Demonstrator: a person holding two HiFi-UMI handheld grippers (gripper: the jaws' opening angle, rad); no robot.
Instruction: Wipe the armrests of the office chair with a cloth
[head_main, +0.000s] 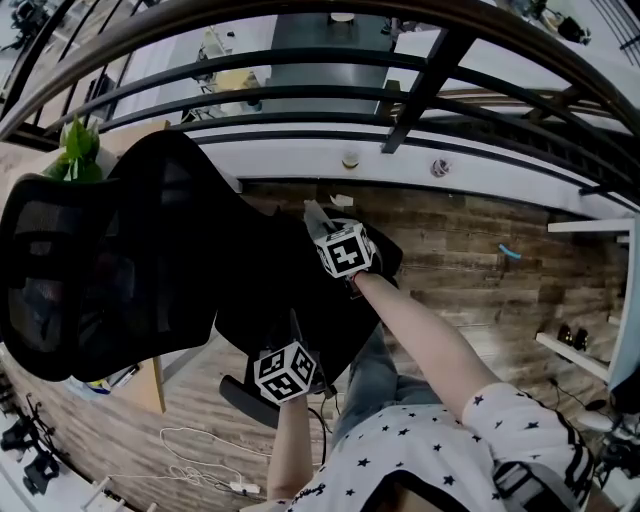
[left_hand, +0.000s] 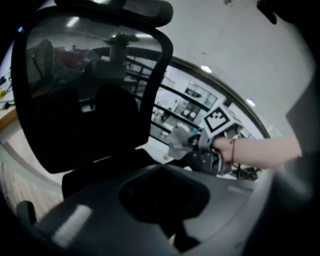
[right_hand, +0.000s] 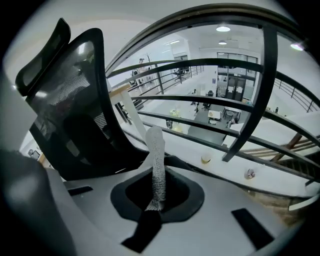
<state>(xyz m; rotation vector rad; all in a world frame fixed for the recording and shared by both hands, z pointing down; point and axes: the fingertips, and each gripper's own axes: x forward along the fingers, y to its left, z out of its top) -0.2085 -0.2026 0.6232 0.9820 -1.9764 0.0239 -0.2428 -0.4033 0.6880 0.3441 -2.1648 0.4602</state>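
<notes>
We saw a black railing (head_main: 420, 95) curving across the top of the head view. Under it ran a white ledge (head_main: 300, 165) carrying two round fittings (head_main: 350, 160), set well apart. Wood-plank flooring (head_main: 470, 250) began at the ledge, and a small blue object (head_main: 510, 252) lay on it toward its right edge. A green plant (head_main: 78, 150) showed at the far left, beside the railing. Loose white cable (head_main: 195, 455) and a power strip (head_main: 245, 487) lay near the floor's bottom edge. Beyond the rails a ceiling light (right_hand: 223, 29) shone.
</notes>
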